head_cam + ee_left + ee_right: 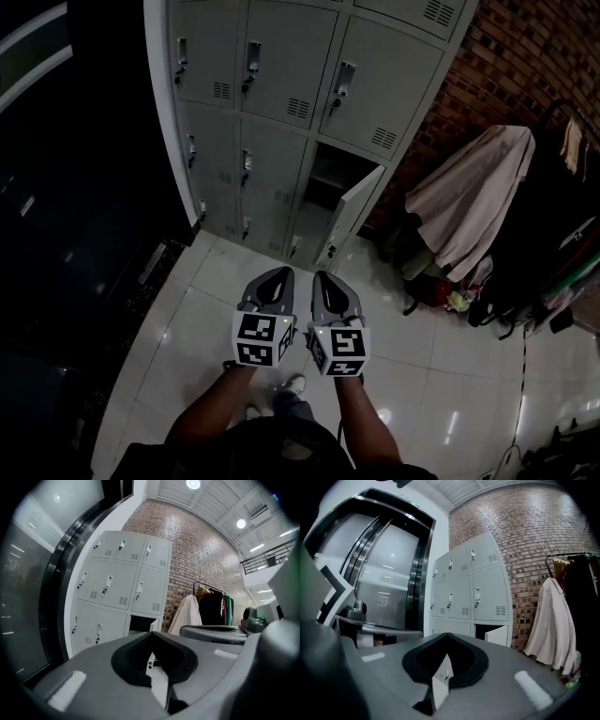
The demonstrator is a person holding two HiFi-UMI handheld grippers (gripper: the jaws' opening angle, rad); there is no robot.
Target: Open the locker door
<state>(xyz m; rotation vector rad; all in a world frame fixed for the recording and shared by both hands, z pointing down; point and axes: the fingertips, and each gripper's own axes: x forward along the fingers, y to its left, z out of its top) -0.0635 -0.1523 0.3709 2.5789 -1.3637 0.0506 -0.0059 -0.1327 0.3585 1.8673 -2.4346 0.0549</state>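
Note:
A bank of grey lockers [281,112] stands against the wall ahead. One low door [358,216] in its right column hangs open, showing a dark compartment [328,178]; the other doors are closed. Both grippers are held side by side over the white floor, well short of the lockers. My left gripper [278,274] is shut with nothing in it, and so is my right gripper [323,277]. In the left gripper view the jaw tips of the left gripper [151,633] meet below the open door [152,626]. The right gripper [446,634] shows the same, with the open door [497,634] to the right.
A clothes rack with a pale coat [478,197] and dark garments stands right of the lockers, against a brick wall [525,56]. A dark glass wall [84,187] lies to the left. A cable [520,394] runs over the floor at right. The person's shoes [291,394] show below.

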